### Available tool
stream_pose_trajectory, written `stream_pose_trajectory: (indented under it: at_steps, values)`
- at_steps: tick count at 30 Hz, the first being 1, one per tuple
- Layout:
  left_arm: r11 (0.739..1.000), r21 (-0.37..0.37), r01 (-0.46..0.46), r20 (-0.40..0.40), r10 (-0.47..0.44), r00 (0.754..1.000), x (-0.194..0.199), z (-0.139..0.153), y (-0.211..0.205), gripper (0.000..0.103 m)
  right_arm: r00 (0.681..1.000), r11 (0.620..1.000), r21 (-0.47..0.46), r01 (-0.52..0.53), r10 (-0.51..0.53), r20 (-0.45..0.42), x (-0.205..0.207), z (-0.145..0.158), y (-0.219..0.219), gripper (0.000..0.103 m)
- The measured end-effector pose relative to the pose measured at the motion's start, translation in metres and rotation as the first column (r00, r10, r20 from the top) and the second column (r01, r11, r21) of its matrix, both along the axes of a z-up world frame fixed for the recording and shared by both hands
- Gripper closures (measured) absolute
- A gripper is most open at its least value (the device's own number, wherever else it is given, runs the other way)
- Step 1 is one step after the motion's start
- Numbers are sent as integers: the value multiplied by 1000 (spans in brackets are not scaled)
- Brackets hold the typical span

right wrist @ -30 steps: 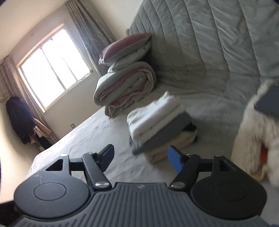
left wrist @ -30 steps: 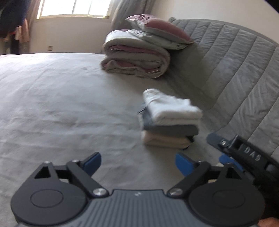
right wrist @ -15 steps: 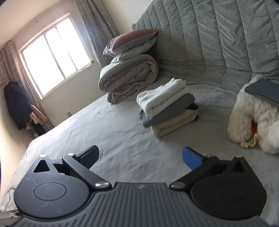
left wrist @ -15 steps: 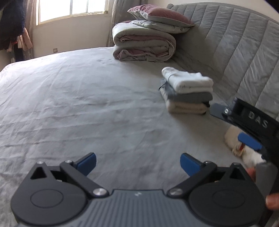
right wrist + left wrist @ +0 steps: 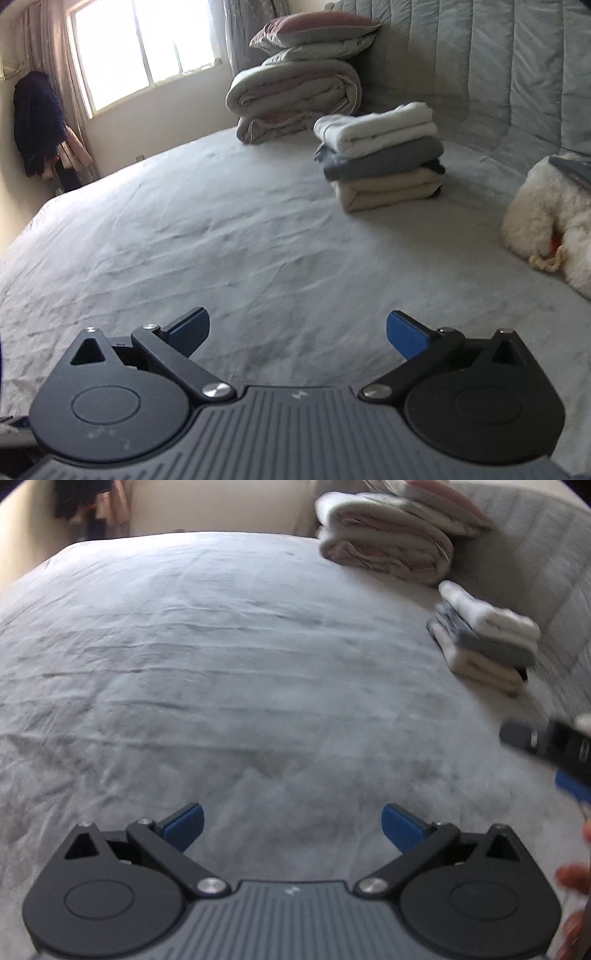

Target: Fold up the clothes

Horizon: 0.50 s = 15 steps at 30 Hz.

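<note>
Left tongs [image 5: 291, 825] and right tongs [image 5: 297, 332] both gape wide, empty

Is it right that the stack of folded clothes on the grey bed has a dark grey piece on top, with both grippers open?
Not quite. The right wrist view shows a white folded garment topping the stack of folded clothes; the dark grey piece lies beneath it. Both the left gripper and right gripper are open.

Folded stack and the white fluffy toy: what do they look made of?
Stack of folded white, grey and beige clothes: soft matte fabric, likely cotton knit, with rounded fold edges. White fluffy toy: long shaggy plush pile, probably synthetic fur.
</note>
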<state>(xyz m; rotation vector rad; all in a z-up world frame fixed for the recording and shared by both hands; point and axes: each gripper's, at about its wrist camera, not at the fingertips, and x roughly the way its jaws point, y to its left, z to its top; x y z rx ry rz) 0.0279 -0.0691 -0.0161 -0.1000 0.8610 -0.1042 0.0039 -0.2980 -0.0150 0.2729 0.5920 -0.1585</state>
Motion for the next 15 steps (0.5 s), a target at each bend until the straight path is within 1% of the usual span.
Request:
stream_pose_trajectory:
  at_steps: [2, 4, 7, 15]
  values:
    - [998, 65, -25, 35, 23, 999, 5, 1, 2, 1, 1000, 1000, -5, 4, -4, -8, 7, -5, 4, 0]
    - [993, 111, -46, 51, 41, 998, 9, 1, 5, 1, 1000, 1000, -14, 12, -12, -17, 15, -10, 9, 0]
    - [991, 114, -66, 45, 61, 997, 14, -1, 8, 1, 999, 1000, -21, 17, -18, -33, 23, -18, 17, 0]
    - [986, 120, -115, 26, 113, 993, 27, -7, 19, 1, 995, 996, -69, -57, 51, -87, 36, -31, 44, 0]
